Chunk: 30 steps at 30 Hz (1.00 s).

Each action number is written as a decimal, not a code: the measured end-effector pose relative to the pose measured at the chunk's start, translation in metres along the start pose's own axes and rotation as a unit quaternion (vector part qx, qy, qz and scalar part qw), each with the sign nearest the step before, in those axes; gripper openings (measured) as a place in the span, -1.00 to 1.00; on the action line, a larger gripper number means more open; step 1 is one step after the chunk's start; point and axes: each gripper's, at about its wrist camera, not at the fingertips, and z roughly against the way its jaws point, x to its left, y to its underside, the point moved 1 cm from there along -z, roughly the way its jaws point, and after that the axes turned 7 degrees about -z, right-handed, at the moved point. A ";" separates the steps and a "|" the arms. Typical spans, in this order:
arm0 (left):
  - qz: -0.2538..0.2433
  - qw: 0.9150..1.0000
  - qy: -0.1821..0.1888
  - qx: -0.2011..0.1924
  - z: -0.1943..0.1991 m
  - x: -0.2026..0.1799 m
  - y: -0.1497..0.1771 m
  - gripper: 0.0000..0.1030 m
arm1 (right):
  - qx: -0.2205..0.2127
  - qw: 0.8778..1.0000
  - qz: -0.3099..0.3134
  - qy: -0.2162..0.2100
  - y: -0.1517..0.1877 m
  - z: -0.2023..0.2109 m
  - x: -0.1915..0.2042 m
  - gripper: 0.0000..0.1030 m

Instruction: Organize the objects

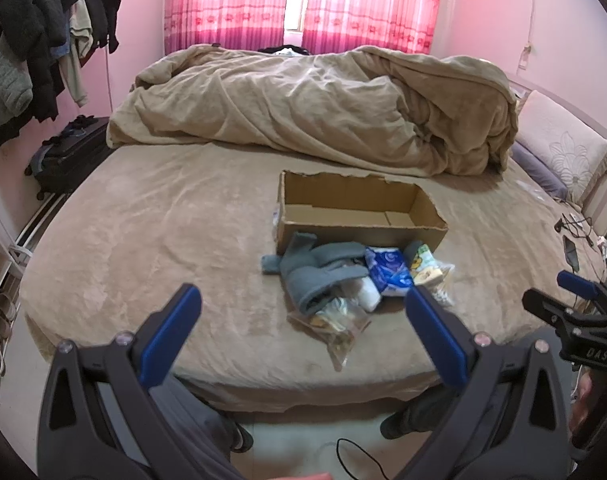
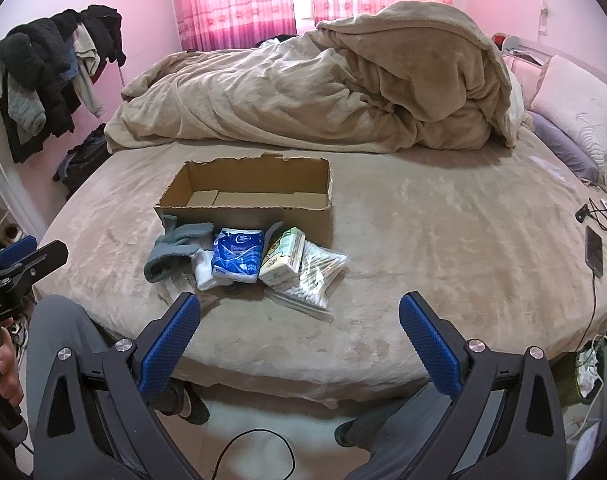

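An open, empty cardboard box sits on the bed. In front of it lies a pile: grey socks, a blue tissue pack, a green-yellow tissue pack, a bag of cotton swabs, a white item and a clear bag of small things. My left gripper is open and empty, short of the pile. My right gripper is open and empty, also short of the pile.
A rumpled beige duvet fills the far half of the bed. Pillows lie at the right. A phone with cables lies on the bed's right edge. Clothes hang at the left above a suitcase.
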 end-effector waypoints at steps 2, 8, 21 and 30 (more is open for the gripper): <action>0.001 1.000 0.001 0.000 0.000 0.000 0.000 0.99 | 0.000 1.000 0.000 0.001 0.000 0.000 0.000 0.97; 0.000 1.000 0.001 0.001 0.001 0.000 0.000 0.99 | 0.000 1.000 0.000 0.001 0.000 0.000 0.000 0.97; -0.005 1.000 0.004 0.002 -0.004 -0.002 -0.001 0.98 | 0.001 1.000 0.000 0.001 0.001 -0.001 0.000 0.97; -0.009 1.000 0.008 0.012 -0.024 -0.003 0.000 0.98 | 0.005 1.000 0.001 0.002 0.002 -0.012 -0.001 0.97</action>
